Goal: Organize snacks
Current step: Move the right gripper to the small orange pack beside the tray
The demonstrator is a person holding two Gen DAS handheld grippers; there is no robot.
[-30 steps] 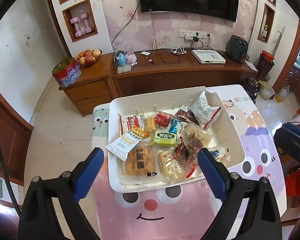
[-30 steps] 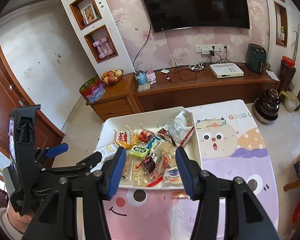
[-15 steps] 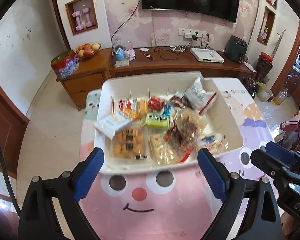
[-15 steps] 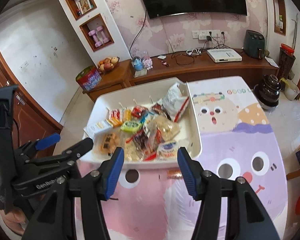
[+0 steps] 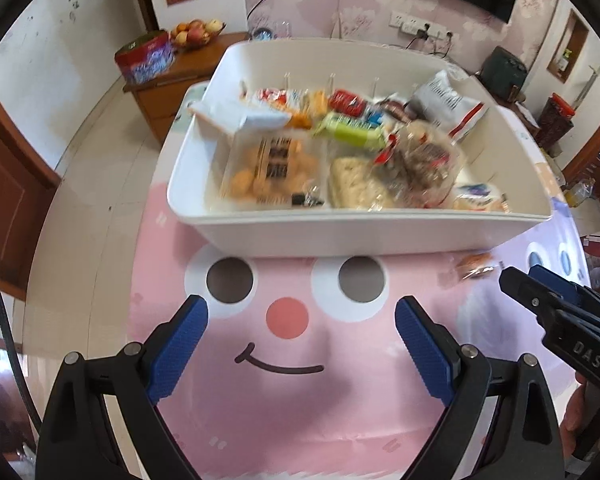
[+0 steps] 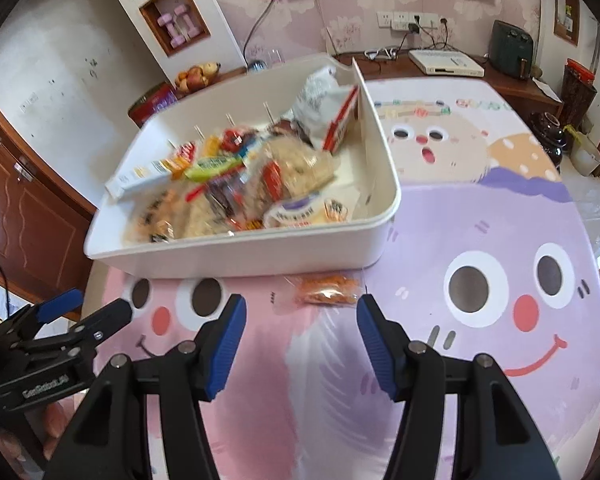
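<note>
The snack (image 6: pixel 326 289), a small orange pack, lies on the counter (image 6: pixel 480 240) just by the bin (image 6: pixel 236 256), and the empty right hand-held gripper (image 6: pixel 300 338), jaws opening, may shove it under the bin's edge or crush it.

Fruit bowl (image 5: pixel 196 32) and red tin (image 5: pixel 144 57) on a wooden sideboard (image 5: pixel 172 80), pink dumbbells (image 6: pixel 178 26) in a wall niche
</note>
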